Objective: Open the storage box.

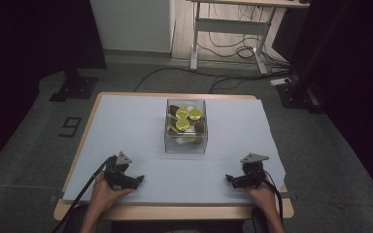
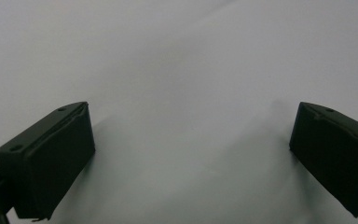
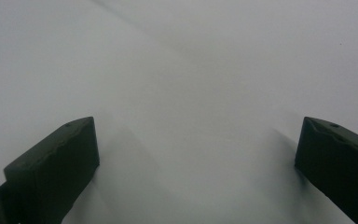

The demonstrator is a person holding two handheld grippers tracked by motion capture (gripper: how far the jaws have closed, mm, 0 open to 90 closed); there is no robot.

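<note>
Clear box (image 1: pixel 186 141) sits mid-desk (image 1: pixel 126 126) on the pale sheet, holding yellow and brown round pieces. Left tool (image 1: pixel 135 180) and right tool (image 1: pixel 231 178) rest near the front edge, well apart from it, both spread wide, empty.

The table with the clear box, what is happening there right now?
A person sits at the table with tongs in each hand. The left tongs and the right tongs both rest low on the pale sheet near the front edge, jaws wide open and holding nothing. Farther back, in the middle, stands a clear box with yellow-green and brown round pieces inside. Neither tongs touch it.
</note>
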